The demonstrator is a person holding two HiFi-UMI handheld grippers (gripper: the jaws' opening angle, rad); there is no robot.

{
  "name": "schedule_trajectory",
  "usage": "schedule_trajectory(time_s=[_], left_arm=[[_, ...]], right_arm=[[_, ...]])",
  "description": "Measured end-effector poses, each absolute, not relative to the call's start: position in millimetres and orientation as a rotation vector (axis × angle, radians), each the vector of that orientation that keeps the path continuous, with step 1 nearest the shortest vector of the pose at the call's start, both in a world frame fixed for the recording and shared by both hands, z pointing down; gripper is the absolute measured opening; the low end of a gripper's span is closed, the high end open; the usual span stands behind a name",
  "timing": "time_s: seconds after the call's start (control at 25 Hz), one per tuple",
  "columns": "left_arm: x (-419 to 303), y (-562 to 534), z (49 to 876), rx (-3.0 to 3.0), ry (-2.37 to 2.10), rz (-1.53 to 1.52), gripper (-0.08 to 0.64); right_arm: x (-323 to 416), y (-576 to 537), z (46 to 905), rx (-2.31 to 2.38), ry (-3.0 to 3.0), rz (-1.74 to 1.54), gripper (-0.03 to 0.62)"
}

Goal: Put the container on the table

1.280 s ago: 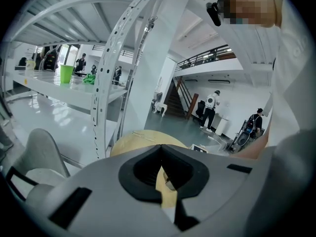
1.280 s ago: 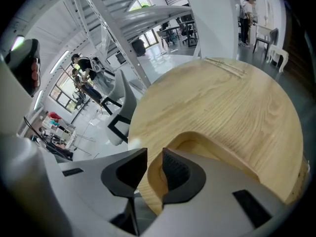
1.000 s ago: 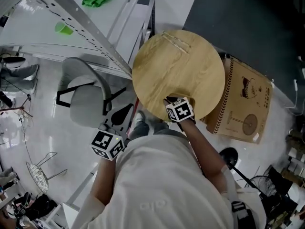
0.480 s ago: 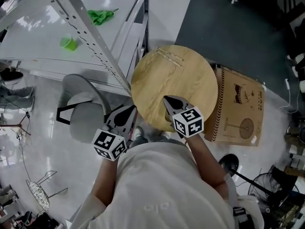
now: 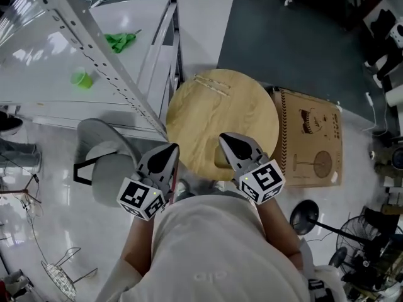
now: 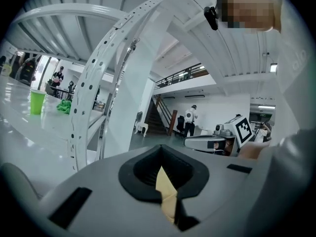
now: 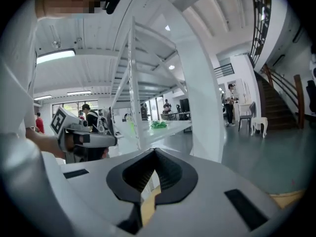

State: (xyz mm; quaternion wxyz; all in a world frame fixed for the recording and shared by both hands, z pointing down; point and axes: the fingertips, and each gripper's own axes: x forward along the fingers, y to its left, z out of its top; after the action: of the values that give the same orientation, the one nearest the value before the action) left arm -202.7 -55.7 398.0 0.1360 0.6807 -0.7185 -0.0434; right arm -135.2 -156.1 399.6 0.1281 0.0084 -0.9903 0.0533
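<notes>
A small green cup [image 5: 80,78] stands on the white shelf surface [image 5: 38,74] at the left, apart from both grippers; it also shows in the left gripper view as the cup [image 6: 37,101]. The round wooden table [image 5: 208,115] lies in the middle of the head view. My left gripper [image 5: 171,148] hangs shut just off the table's near left edge. My right gripper [image 5: 225,137] is shut over the table's near edge. Neither holds anything. In each gripper view the jaws, left gripper [image 6: 160,157] and right gripper [image 7: 154,158], meet with only a thin slit.
A green cloth [image 5: 119,41] lies further back on the shelf. A slanted perforated metal upright [image 5: 94,49] crosses between shelf and table. A thin clear item [image 5: 211,83] lies at the table's far edge. A grey chair [image 5: 110,162] stands left, a printed cardboard box [image 5: 312,140] right.
Both grippers have tilted up toward the head camera, jaws now pointing away from me. The right gripper has drawn back from over the table to its near edge. The view shifted forward.
</notes>
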Motion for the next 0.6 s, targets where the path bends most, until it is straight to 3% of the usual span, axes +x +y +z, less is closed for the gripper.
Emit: schedule_trajectory(time_s=[0.6], left_arm=[[-194.5, -71.9, 361.9, 2.176, -2.036, -0.19, 0.014]], right_arm=[[-106.8, -157.9, 366.6, 0.148, -2.989, 0.079, 0.026]])
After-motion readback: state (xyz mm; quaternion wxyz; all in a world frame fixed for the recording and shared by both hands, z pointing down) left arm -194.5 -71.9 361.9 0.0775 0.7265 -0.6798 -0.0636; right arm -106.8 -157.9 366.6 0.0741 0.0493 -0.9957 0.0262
